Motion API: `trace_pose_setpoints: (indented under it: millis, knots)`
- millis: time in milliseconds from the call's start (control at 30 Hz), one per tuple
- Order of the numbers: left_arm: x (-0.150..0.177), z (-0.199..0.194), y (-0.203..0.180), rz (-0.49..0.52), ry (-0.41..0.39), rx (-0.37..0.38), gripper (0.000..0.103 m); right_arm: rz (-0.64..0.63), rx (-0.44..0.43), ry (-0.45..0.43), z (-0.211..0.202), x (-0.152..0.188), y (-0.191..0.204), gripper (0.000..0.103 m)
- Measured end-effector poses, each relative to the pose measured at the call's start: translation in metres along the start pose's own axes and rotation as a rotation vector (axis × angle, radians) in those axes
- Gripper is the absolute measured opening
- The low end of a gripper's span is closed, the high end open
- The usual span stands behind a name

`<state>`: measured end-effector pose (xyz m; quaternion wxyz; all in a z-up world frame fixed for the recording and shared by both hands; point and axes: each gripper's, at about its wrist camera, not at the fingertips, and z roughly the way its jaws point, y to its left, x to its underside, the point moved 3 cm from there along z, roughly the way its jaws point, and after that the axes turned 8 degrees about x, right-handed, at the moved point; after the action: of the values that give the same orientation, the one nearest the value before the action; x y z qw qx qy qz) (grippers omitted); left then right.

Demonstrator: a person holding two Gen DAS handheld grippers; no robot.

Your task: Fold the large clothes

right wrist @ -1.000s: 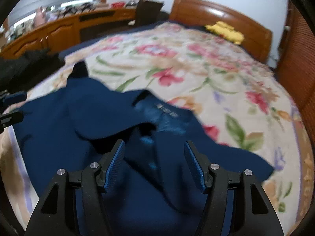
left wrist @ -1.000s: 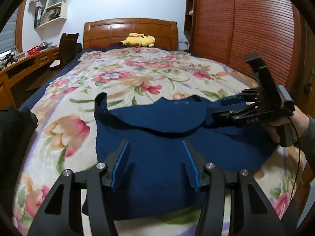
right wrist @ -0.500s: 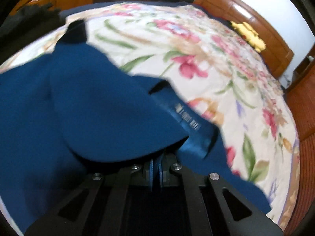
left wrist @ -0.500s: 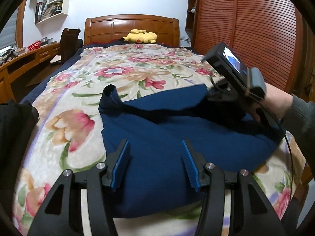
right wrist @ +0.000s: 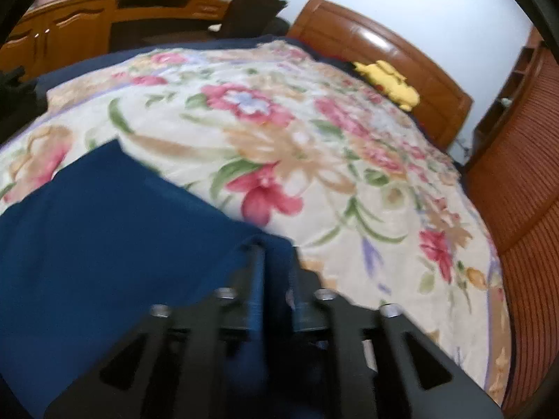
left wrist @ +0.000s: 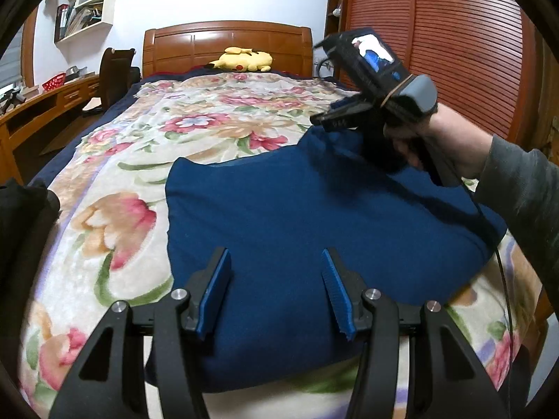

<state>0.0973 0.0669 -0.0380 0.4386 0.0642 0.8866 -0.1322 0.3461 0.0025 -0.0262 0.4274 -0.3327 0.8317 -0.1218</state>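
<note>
A dark blue garment [left wrist: 297,216] lies folded on the floral bedspread [left wrist: 195,122] at the near end of the bed. My left gripper [left wrist: 276,279] is open and empty, hovering just above the garment's near part. My right gripper [left wrist: 316,120] shows in the left wrist view at the garment's far right corner, shut on the cloth and lifting that corner. In the right wrist view the right gripper [right wrist: 276,262] has blue cloth [right wrist: 104,227] pinched between its nearly closed fingers; the view is blurred.
A yellow plush toy [left wrist: 244,59] lies by the wooden headboard [left wrist: 227,40]. A desk [left wrist: 38,104] and chair [left wrist: 115,70] stand left of the bed. A slatted wooden wardrobe [left wrist: 436,35] runs along the right. A dark bundle [left wrist: 24,216] lies at the left edge.
My right gripper closed on the garment's collar area, then carried the cloth up and toward the far right. The garment's far edge now lies flatter. My left gripper stayed open in place.
</note>
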Motion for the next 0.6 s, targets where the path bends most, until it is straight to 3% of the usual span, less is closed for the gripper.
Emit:
trace_pose_setpoints:
  millis: [33,100,367,600]
  knots:
    - [0.000,0.000,-0.001,0.002,0.001,0.000,0.053,0.020,0.001,-0.004,-0.004,-0.001,-0.007,0.055]
    - [0.000,0.000,-0.002,0.004,0.001,0.003,0.053,0.050,0.014,-0.012,-0.012,-0.001,-0.020,0.059]
    - [0.000,0.001,-0.004,0.010,-0.001,0.001,0.053,0.122,0.081,0.016,-0.035,0.046,-0.094,0.060]
    - [0.000,0.001,-0.007,0.011,-0.005,0.000,0.053,0.260,0.114,0.189,-0.006,0.125,-0.152,0.060]
